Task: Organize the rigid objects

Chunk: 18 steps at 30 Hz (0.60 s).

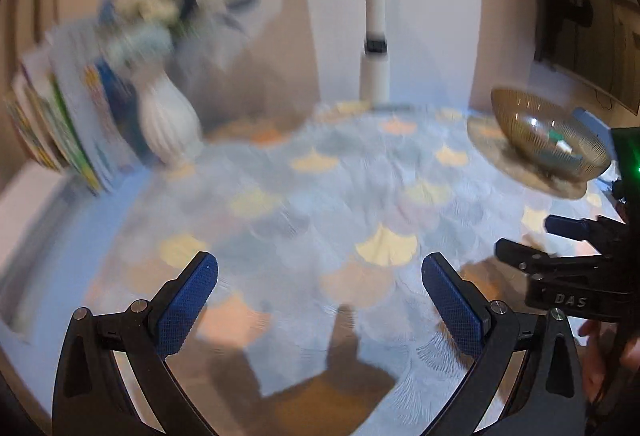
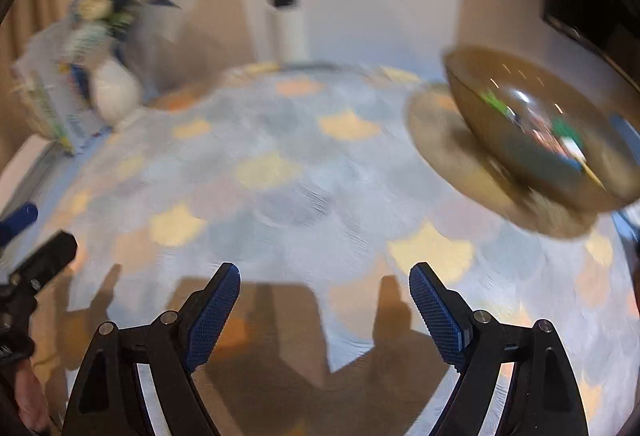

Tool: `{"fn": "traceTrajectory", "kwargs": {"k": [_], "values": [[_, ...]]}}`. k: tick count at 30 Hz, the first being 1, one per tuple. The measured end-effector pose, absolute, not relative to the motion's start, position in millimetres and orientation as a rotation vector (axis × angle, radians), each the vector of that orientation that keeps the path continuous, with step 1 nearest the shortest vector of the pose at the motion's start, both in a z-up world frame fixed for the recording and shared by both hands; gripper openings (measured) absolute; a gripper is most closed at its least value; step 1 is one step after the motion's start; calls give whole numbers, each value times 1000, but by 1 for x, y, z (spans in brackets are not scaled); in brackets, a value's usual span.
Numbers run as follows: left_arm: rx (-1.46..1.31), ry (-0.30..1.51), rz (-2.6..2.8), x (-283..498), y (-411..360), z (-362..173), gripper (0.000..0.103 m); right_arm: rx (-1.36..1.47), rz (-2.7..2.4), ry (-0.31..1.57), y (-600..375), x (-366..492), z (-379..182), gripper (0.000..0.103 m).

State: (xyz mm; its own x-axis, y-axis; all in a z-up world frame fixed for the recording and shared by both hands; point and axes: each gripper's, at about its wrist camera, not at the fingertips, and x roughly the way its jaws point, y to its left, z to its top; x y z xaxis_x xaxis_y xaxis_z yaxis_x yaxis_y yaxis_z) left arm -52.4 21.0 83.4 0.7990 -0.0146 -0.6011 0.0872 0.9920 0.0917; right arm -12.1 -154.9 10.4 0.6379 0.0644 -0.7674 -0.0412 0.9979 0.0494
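My left gripper [image 1: 320,300] sits at the bottom of the frame, its blue-padded fingers [image 1: 188,304] spread wide with nothing between them, over a surface [image 1: 304,204] covered in a pale blue fan-patterned cloth. At the right edge, the right gripper [image 1: 536,240] reaches in. Above it, at upper right, a ribbed glass bowl [image 1: 548,134] rests on a round mat [image 1: 516,164]. At upper left I see a white vase [image 1: 170,124] with flowers, beside what look like upright books [image 1: 72,116], though blur makes that uncertain.

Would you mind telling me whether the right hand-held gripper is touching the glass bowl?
Apart. The right wrist view shows the right hand-held gripper open over bare tablecloth, with the glass bowl well beyond it.
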Motion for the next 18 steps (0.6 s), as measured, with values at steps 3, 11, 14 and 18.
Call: {"fn": "traceTrajectory", "kwargs": {"k": [3, 11, 14, 18], "values": [[87, 738, -67, -28, 15, 54, 102, 64, 31, 922, -164, -4, 2, 86], [157, 883, -42, -11, -7, 14, 103, -46, -5, 943, -147, 0, -5, 87], [90, 948, -69, -5, 2, 8, 103, -33, 5, 944, -149, 1, -4, 88], [52, 958, -77, -5, 9, 7, 103, 36, 34, 930, -159, 0, -1, 88]]}}
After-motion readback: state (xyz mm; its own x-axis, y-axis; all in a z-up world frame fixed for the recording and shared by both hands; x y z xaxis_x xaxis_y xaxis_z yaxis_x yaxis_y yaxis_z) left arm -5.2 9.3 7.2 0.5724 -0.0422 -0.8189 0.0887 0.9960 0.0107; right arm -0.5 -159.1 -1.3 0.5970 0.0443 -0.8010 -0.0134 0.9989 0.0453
